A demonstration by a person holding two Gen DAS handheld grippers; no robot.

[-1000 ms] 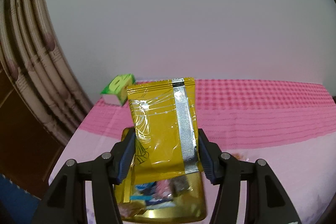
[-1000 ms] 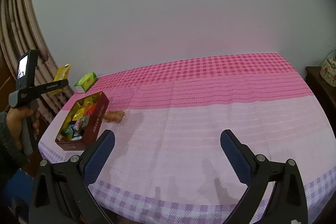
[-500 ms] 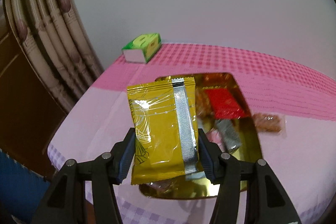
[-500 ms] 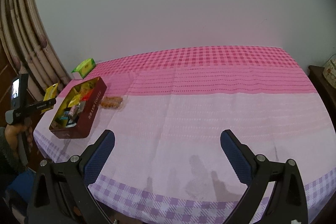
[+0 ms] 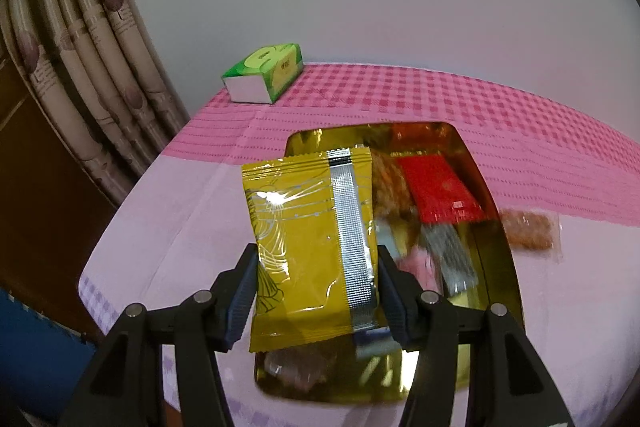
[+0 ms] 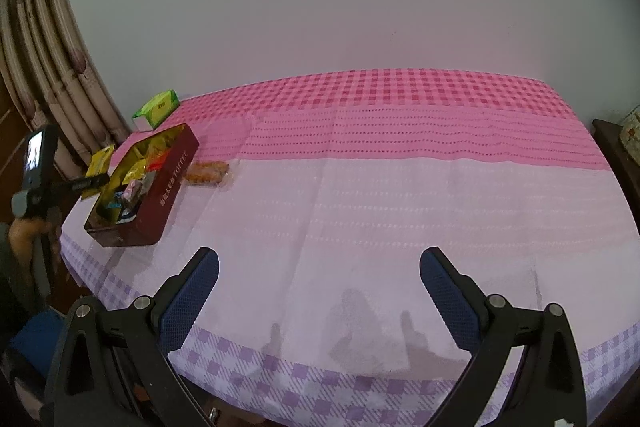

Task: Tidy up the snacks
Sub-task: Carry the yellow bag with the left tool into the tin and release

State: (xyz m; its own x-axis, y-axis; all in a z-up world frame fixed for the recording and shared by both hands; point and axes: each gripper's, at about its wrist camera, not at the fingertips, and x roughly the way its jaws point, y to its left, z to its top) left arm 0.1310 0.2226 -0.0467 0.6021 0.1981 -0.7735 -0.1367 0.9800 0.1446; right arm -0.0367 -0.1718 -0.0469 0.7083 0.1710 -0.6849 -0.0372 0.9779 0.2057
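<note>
Left wrist: glossy, crinkled yellow foil packet (image 5: 308, 247) between ribbed tool (image 5: 316, 297) pads.

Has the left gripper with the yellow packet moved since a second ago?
Yes. In the right wrist view the left gripper and yellow packet have dropped from level with the green box to beside the tin.

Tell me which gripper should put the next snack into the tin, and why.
Left. The left gripper is already shut on the yellow packet, above the open tin. The right gripper is open and empty, far across the table.
</note>
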